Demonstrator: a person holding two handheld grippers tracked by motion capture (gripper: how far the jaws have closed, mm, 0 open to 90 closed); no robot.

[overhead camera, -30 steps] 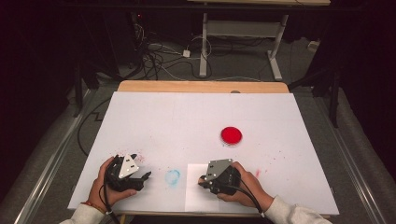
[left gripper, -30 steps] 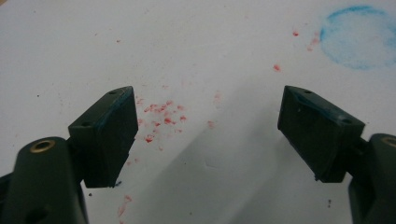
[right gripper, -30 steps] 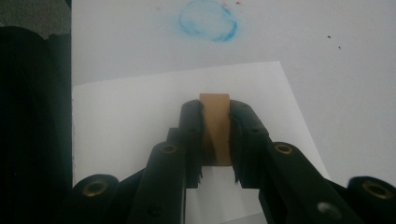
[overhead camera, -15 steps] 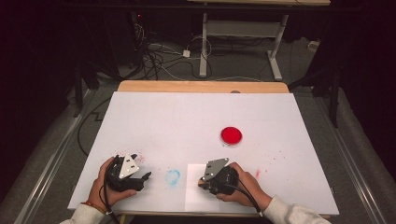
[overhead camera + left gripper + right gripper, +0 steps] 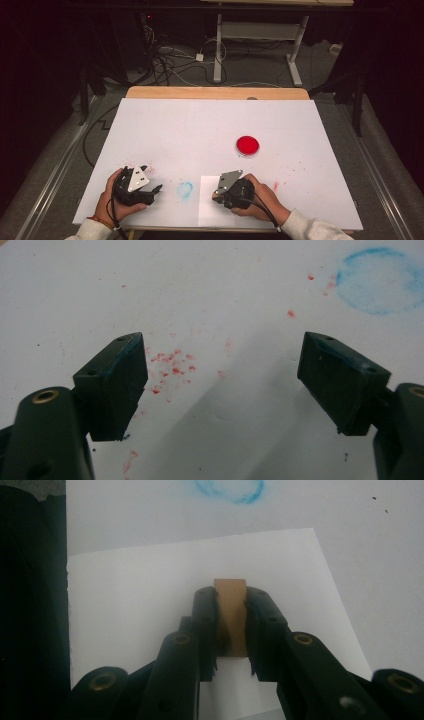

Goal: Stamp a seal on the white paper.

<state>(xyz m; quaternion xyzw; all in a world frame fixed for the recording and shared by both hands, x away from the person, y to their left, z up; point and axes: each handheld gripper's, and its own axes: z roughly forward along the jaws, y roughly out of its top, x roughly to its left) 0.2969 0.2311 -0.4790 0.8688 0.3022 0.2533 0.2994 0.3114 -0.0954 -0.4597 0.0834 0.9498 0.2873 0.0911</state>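
Brown block point(image 5: 230, 615) clamped between right claw point(image 5: 230, 630) jaws, over paper sheet point(image 5: 140, 605).

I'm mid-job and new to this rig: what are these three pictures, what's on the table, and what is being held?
No robot arm here: a person holds a two-jaw gripper in each hand. The high view looks down on the white table from above the person's side. It shows the left gripper, the right gripper, a red disc, a blue chalky ring mark and a white paper sheet.

Each of the other two pictures comes from a camera riding on a gripper. The left gripper stands open over red specks, holding nothing. The right gripper is shut on a small tan block above the paper sheet.
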